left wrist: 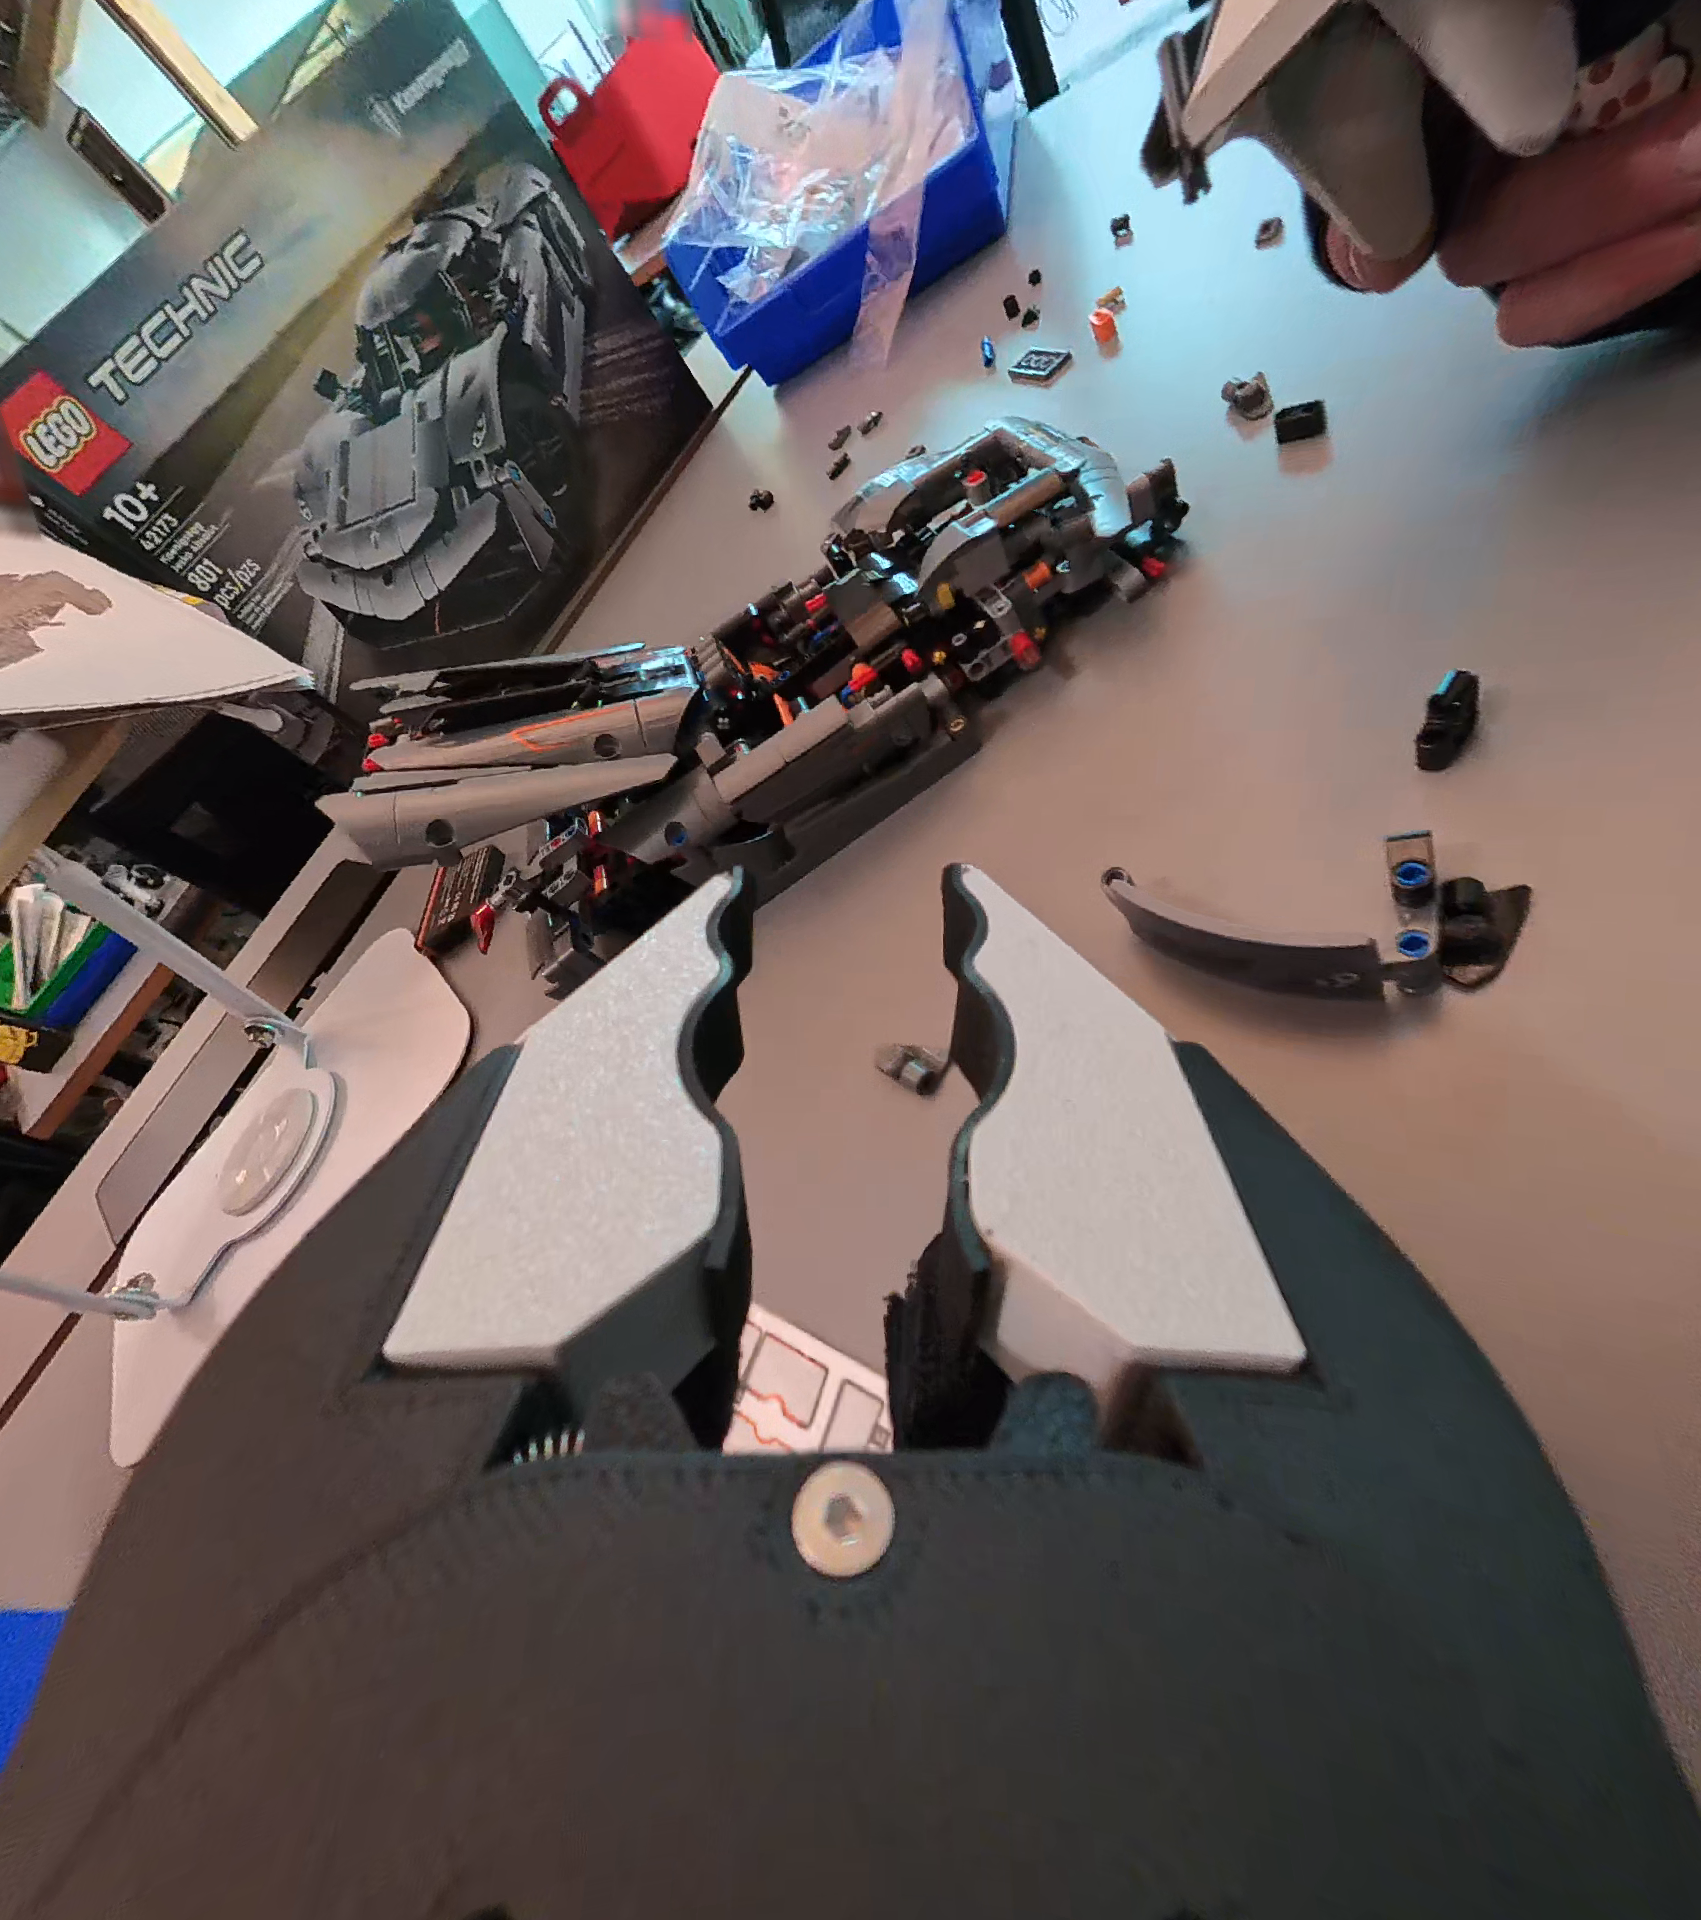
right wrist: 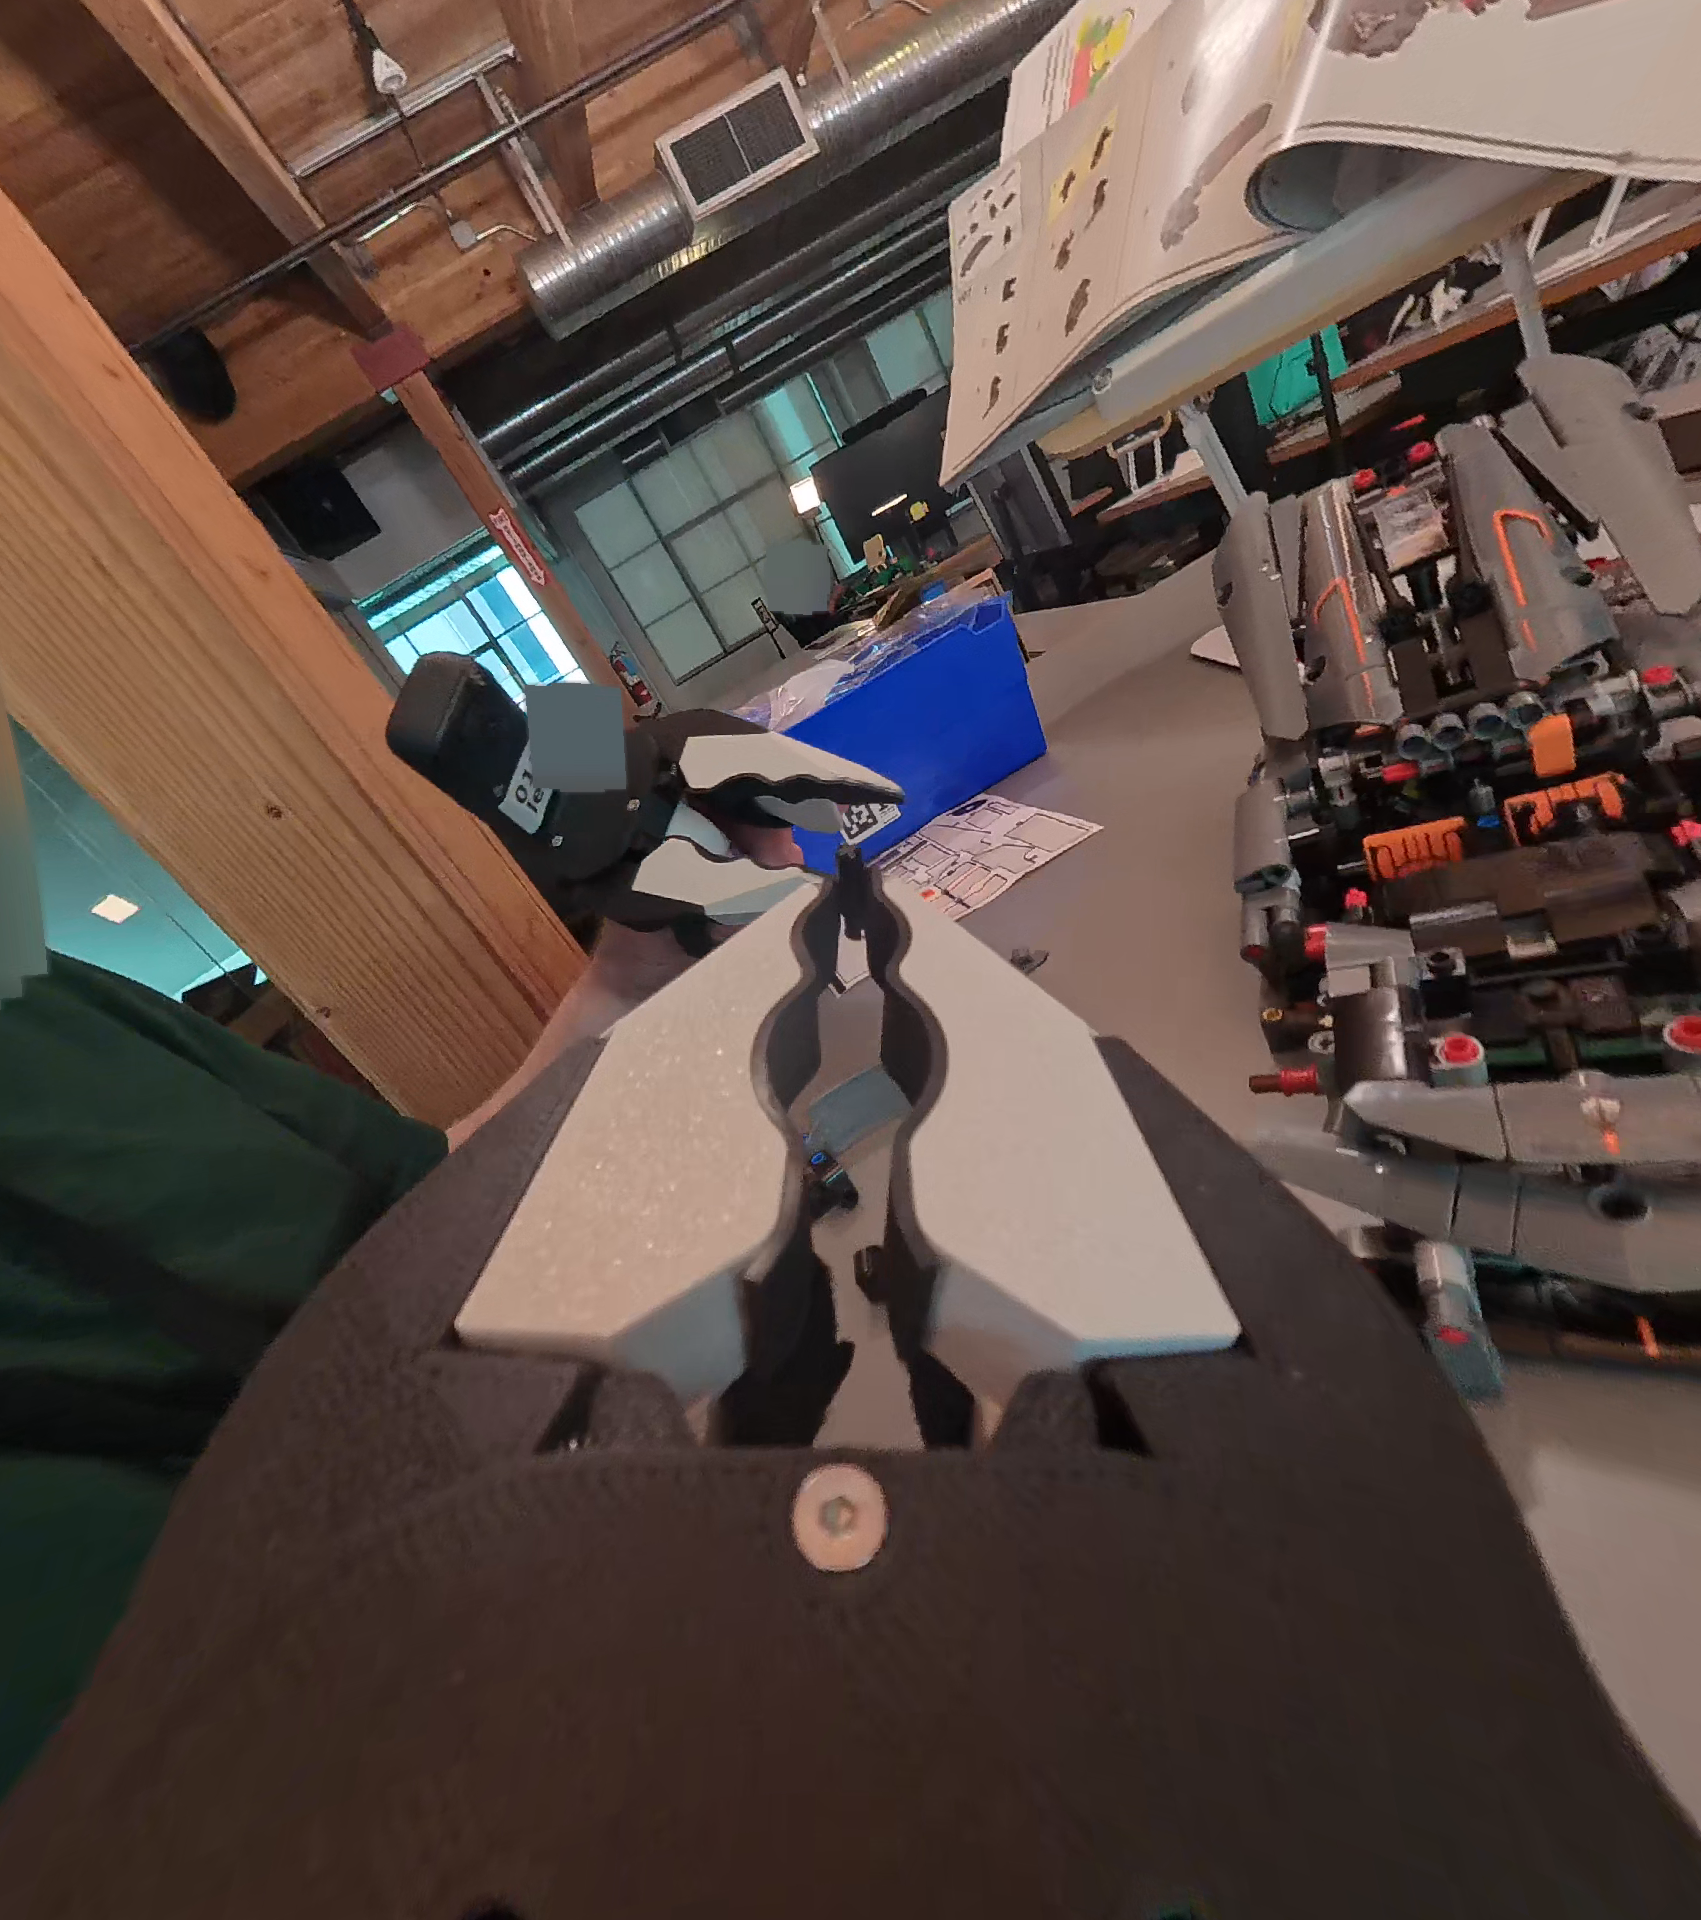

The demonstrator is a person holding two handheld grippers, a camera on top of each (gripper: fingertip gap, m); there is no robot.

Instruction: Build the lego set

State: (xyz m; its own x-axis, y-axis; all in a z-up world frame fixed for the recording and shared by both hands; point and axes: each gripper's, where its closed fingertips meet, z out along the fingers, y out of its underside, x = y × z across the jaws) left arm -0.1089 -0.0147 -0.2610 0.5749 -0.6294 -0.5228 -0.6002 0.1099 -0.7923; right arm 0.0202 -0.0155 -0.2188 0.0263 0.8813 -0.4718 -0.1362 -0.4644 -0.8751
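Observation:
The half-built grey and black Lego car lies on the grey table; it also fills the right of the right wrist view. My left gripper is open and empty, just in front of the car's near end. A small grey piece lies between its fingers on the table. A curved grey panel with blue pins lies to its right. My right gripper is shut on a small black piece at its tips, held above the table left of the car. It shows at the top right of the left wrist view.
The set's box stands behind the car. A blue bin with plastic bags sits at the far side. Small loose pieces are scattered over the table. An instruction booklet on a stand overhangs the car. A sticker sheet lies near the bin. My hands' fingertips stand some 15 centimetres from each other.

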